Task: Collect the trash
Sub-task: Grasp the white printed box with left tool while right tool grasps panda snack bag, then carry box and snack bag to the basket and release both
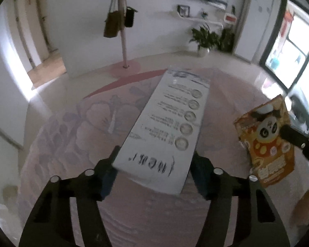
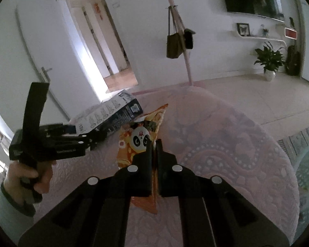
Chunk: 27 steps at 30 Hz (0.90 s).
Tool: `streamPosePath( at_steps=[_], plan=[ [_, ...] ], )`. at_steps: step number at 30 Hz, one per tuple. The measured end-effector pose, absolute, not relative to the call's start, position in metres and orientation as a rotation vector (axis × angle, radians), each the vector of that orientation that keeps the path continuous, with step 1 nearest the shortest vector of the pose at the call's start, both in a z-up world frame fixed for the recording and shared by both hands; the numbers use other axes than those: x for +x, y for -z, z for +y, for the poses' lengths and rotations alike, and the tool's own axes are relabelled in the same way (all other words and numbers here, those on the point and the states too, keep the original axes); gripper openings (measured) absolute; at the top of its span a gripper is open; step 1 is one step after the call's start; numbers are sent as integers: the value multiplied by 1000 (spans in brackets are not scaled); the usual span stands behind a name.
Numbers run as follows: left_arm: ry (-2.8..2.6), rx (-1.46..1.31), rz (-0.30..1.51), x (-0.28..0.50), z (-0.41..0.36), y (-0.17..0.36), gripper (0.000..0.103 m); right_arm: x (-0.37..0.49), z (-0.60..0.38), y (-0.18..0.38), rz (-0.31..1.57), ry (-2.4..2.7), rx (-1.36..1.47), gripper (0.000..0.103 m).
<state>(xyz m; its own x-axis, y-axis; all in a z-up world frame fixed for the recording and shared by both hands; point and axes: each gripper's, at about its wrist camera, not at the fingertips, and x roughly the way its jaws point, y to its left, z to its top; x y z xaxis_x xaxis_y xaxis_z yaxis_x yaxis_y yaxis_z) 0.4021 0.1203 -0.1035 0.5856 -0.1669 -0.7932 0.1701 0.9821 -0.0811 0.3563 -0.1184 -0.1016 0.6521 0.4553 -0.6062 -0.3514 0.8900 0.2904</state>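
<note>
My left gripper [image 1: 154, 156] is shut on a long white box [image 1: 171, 119] with printed circles and text, and holds it above the pink bed cover. The box [image 2: 107, 115] and the left gripper [image 2: 92, 135] also show at the left of the right wrist view. My right gripper [image 2: 153, 144] is shut on an orange snack bag [image 2: 140, 135] with a panda face and holds it upright above the bed. The same bag [image 1: 265, 138] shows at the right of the left wrist view, with a right gripper finger [image 1: 294, 135] across it.
A pink quilted bed cover [image 2: 226, 148] lies under both grippers. A pink coat stand [image 1: 123, 41] with hanging bags stands beyond it. A potted plant [image 2: 268, 61] stands by the far wall. A teal basket [image 2: 308, 164] is at the right edge. An open doorway [image 2: 113, 61] is at the back left.
</note>
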Motion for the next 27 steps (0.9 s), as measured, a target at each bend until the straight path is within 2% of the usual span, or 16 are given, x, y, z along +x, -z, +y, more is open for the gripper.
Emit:
streamPosePath(
  at_steps=[5, 13, 18, 27],
  plan=[
    [216, -38, 837, 376, 103, 88, 53, 339, -145, 95, 691, -433, 212, 2],
    [299, -83, 715, 342, 52, 57, 53, 299, -214, 71, 613, -356, 292, 2],
    [422, -76, 665, 328, -8, 39, 53, 271, -277, 56, 546, -234, 328, 2],
    [610, -27, 705, 320, -130, 63, 53, 241, -379, 64, 516, 30, 331, 2]
  ],
)
